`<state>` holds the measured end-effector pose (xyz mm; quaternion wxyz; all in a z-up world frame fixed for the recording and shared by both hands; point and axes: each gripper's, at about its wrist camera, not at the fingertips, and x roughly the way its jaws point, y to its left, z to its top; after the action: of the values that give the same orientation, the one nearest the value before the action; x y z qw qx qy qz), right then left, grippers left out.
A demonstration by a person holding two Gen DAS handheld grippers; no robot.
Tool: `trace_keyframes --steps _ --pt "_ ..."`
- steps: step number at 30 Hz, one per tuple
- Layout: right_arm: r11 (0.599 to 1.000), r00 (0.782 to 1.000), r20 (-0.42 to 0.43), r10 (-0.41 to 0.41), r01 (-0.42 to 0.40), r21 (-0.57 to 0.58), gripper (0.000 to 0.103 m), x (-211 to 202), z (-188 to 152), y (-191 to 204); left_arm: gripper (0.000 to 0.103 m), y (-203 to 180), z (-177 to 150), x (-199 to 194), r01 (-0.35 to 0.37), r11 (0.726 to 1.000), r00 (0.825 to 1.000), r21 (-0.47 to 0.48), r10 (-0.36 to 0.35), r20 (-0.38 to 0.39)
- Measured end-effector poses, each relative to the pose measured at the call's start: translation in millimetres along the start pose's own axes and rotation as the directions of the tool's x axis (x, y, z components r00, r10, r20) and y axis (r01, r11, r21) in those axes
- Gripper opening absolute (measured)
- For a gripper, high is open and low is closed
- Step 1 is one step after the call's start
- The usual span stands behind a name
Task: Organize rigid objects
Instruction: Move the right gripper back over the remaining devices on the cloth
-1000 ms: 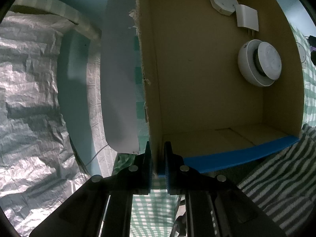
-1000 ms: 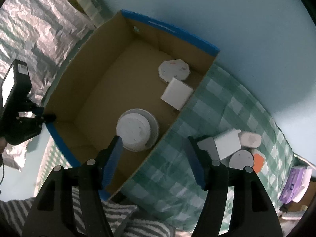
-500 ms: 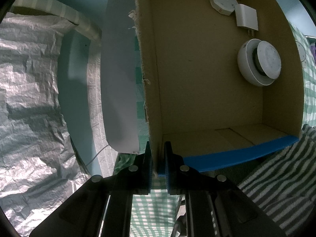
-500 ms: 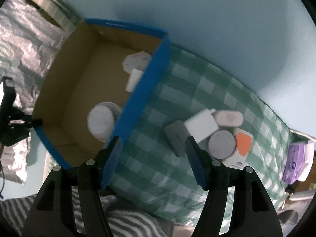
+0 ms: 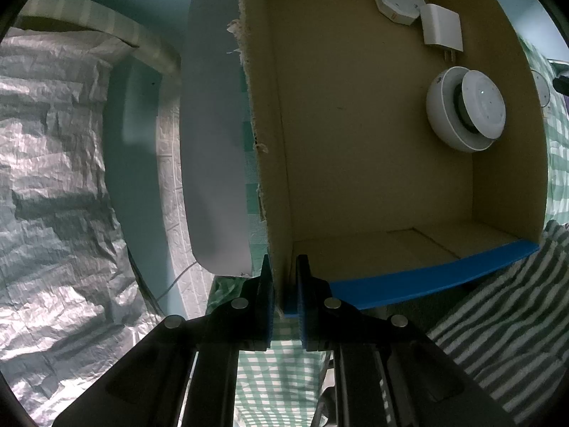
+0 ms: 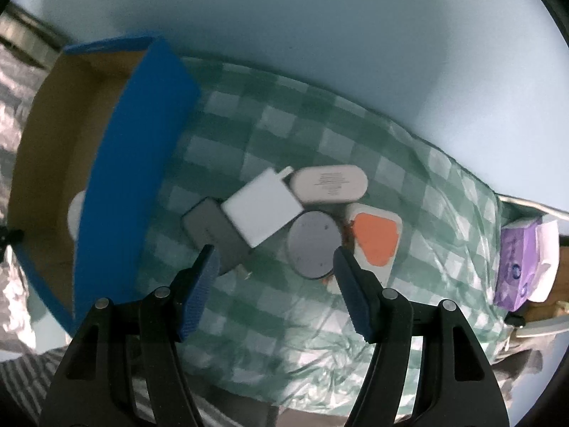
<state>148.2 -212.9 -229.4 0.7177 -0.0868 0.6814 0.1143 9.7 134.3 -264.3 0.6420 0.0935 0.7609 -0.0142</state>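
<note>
The left claw (image 5: 284,277) is clenched on the near corner of the cardboard box (image 5: 373,163), one finger inside the wall and one outside. It points along the box from low down and keeps the box from sliding. Three things lie in the box: a white round speaker (image 5: 466,106), a white plug block (image 5: 442,28) and a flat eight-sided puck (image 5: 400,3).

The right claw (image 6: 274,267) is wide open and holds nothing. It hangs above the checked cloth (image 6: 284,135) on the counter, tilted down at a small pile just beside the box. The pile has a grey block (image 6: 209,231), a white square charger (image 6: 261,206), a grey round disc (image 6: 313,245), a white oval case (image 6: 329,183) and an orange and white piece (image 6: 375,236). They touch each other.

I think the next step is to pick one of these. To do it well, go for a piece at the edge, like the grey block, so the fingers do not bump the others. Come straight down, put one finger on each side, then squeeze gently. The hard, smooth pieces may slip if they are grabbed near a corner.
</note>
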Motion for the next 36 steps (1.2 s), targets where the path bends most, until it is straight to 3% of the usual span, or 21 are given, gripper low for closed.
trace_keyframes --steps 7,17,29,36 --pt "1.0 1.0 0.016 0.002 -0.002 0.018 0.067 20.3 9.5 -16.5 0.011 -1.1 0.4 0.1 -0.005 1.0 1.0 -0.001 0.005 -0.003" --pt "1.0 0.999 -0.03 -0.016 0.015 -0.026 0.069 47.4 15.0 -12.3 0.011 -0.5 1.6 -1.2 -0.004 1.0 1.0 -0.013 0.004 -0.007" --pt "0.996 0.979 -0.184 0.085 -0.084 0.01 0.072 73.4 -8.3 -2.8 0.011 0.1 0.6 -0.5 -0.005 1.0 1.0 -0.018 0.005 -0.007" --pt "0.998 0.989 -0.139 0.043 -0.048 -0.031 0.073 69.8 -20.8 4.4 0.011 0.3 0.6 -0.4 -0.006 1.0 1.0 -0.018 0.006 -0.007"
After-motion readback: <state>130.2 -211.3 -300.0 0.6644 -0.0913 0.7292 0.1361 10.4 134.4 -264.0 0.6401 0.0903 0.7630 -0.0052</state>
